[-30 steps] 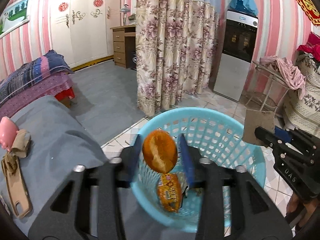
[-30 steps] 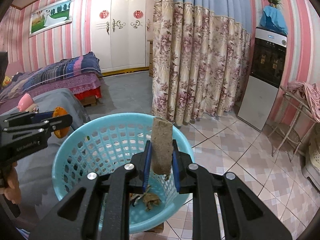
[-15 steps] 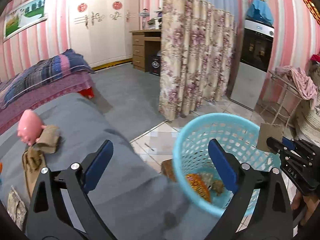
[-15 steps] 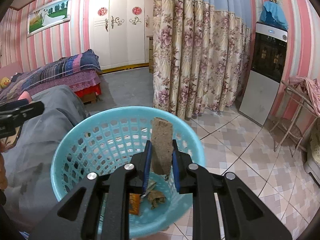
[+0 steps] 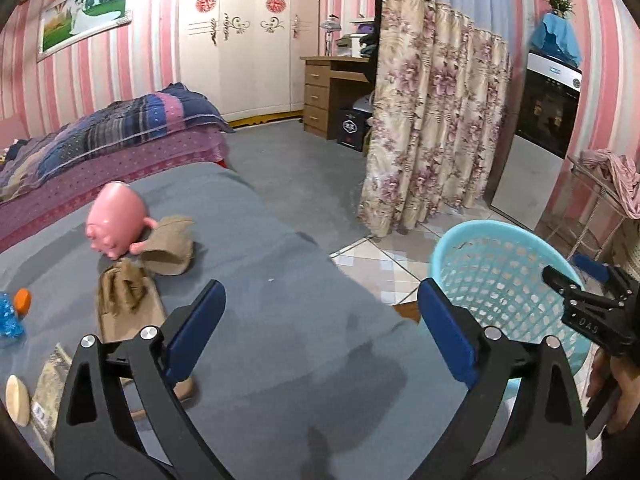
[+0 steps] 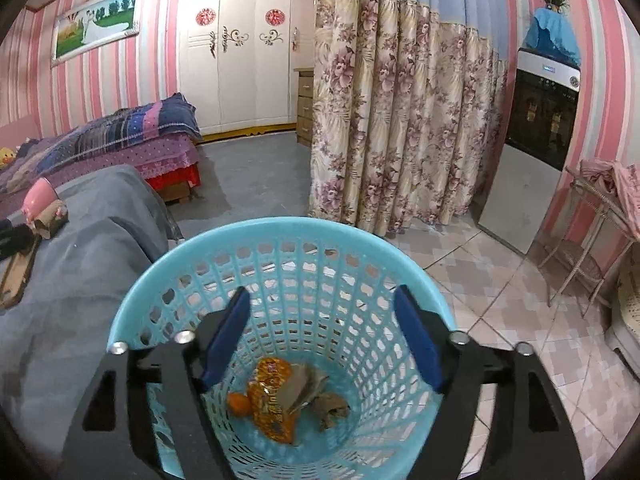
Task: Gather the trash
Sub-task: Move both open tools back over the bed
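Observation:
A light blue plastic basket [image 6: 280,226] stands on the floor beside the grey-covered bed [image 5: 304,320]. My right gripper [image 6: 322,296] hangs over its mouth, jaws opening, nothing between them. At the basket's bottom lie an orange wrapper [image 6: 272,400], a round orange piece [image 6: 239,403] and brown cardboard scraps [image 6: 330,406]. My left gripper [image 5: 320,300] is open and empty above the bed cover. Ahead of it to the left lie crumpled brown cardboard [image 5: 170,246], a flat cardboard piece [image 5: 124,304] and a packet [image 5: 48,380]. In the left wrist view the basket [image 5: 500,248] and right gripper [image 5: 568,268] sit at the right.
A pink piggy bank [image 5: 116,220] sits against the cardboard on the bed. A blue bottle with an orange cap [image 5: 8,316] lies at the left edge. A floral curtain [image 6: 400,128], a water dispenser [image 6: 532,152] and a wire rack [image 6: 592,232] stand behind the basket on tiled floor.
My left gripper let go of the round orange piece into the basket, opened wide and swung left over the bed. My right gripper opened and its brown cardboard piece fell into the basket.

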Demonstrator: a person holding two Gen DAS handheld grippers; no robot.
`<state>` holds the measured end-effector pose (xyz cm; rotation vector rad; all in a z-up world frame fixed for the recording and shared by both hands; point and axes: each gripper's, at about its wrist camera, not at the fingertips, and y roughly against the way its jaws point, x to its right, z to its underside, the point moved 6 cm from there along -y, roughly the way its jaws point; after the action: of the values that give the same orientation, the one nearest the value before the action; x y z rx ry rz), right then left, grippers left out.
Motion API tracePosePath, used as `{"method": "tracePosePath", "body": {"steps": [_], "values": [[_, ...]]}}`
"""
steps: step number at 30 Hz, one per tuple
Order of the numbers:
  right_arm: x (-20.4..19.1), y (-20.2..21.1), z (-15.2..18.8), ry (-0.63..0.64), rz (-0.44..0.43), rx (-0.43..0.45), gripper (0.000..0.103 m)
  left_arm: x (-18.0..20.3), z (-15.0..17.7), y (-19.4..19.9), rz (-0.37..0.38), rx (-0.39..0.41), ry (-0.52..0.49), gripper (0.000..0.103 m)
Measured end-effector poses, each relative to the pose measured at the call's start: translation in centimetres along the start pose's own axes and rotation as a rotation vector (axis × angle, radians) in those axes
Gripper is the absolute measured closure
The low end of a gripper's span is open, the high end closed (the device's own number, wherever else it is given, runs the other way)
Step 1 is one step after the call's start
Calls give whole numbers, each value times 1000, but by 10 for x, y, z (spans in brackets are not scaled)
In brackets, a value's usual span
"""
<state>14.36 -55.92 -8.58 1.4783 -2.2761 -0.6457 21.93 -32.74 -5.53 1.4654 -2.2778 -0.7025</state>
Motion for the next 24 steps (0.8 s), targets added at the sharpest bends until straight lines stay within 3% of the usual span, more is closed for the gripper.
{"method": "tracePosePath", "body": {"steps": [2, 9, 18, 24], "values": [[1, 4, -1, 9, 26, 16, 10, -9, 2, 5, -13, 4, 4, 8], [-15, 15, -11, 25, 24, 20, 8, -45, 5, 24, -43, 7, 60, 6], [-81, 26, -15, 20, -104, 13, 6, -111, 10, 61, -141, 25, 91, 6], [-138, 31, -13, 48, -197, 5, 6, -182, 29, 88, -251, 18, 144, 6]]}}
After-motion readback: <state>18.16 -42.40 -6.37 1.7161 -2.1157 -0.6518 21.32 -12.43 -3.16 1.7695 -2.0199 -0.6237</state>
